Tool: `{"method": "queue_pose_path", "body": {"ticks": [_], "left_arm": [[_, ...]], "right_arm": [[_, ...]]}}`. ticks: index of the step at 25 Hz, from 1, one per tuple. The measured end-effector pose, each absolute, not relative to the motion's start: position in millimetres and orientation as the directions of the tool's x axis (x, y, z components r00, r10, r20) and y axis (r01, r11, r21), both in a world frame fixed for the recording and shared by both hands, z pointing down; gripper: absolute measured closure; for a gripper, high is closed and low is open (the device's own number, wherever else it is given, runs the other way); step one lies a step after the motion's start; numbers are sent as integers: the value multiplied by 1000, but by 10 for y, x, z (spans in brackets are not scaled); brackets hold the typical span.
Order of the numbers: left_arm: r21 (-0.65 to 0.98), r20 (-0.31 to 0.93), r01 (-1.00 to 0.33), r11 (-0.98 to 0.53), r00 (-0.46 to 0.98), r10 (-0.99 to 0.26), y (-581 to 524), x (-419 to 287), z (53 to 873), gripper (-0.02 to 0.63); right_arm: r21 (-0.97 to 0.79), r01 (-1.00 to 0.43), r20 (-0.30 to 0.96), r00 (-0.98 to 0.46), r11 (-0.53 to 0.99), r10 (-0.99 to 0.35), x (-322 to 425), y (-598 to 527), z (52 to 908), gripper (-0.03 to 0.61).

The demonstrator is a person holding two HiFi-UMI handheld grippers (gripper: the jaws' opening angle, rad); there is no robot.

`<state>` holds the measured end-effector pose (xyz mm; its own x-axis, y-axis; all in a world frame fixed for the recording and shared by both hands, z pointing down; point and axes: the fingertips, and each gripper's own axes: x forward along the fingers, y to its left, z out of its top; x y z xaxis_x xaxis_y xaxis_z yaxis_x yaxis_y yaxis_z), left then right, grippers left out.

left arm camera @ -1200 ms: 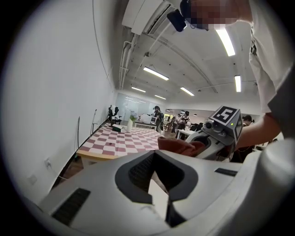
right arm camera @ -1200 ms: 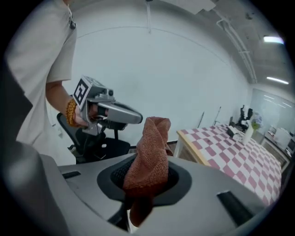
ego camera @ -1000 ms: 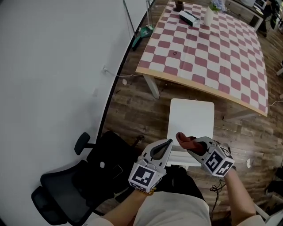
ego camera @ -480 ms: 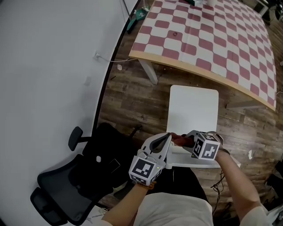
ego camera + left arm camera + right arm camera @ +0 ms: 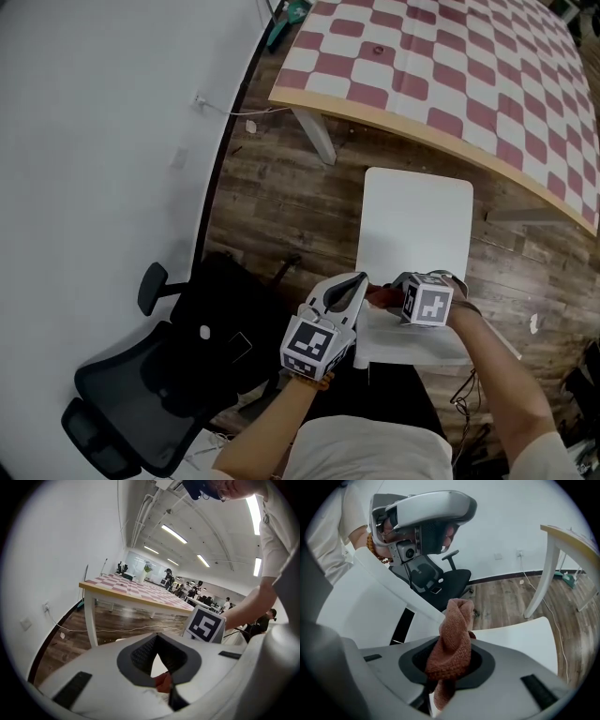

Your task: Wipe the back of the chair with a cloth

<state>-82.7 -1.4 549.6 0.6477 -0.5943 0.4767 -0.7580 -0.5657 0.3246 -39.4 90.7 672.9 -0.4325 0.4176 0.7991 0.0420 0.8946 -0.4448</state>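
A white chair stands below me, its seat toward the table and its backrest nearest my body. My right gripper is shut on a rust-red cloth at the backrest's top edge. In the right gripper view the cloth bulges up out of the jaws, next to the white backrest. My left gripper is right beside it with its tips together and nothing in them. In the left gripper view, a bit of the cloth shows past the left gripper.
A table with a red-and-white checked top stands just beyond the chair, its white leg at the left. A black office chair sits at my left against the white wall. A cable trails on the wood floor.
My right gripper has carried the cloth left and down to the backrest's top, closing up on the left gripper. The left gripper has barely moved.
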Motion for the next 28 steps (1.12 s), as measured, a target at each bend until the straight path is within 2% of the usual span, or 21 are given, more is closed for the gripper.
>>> {"method": "queue_pose_path", "body": {"ticks": [13, 28], "left_arm": [[346, 495, -753, -559, 653, -573, 30, -822, 5734, 604], [349, 493, -753, -557, 653, -575, 162, -823, 5526, 604]], "right_arm": [[-536, 91, 759, -384, 839, 526, -405, 1153, 7061, 477], [-541, 148, 727, -413, 828, 549, -456, 1229, 6572, 477]]}}
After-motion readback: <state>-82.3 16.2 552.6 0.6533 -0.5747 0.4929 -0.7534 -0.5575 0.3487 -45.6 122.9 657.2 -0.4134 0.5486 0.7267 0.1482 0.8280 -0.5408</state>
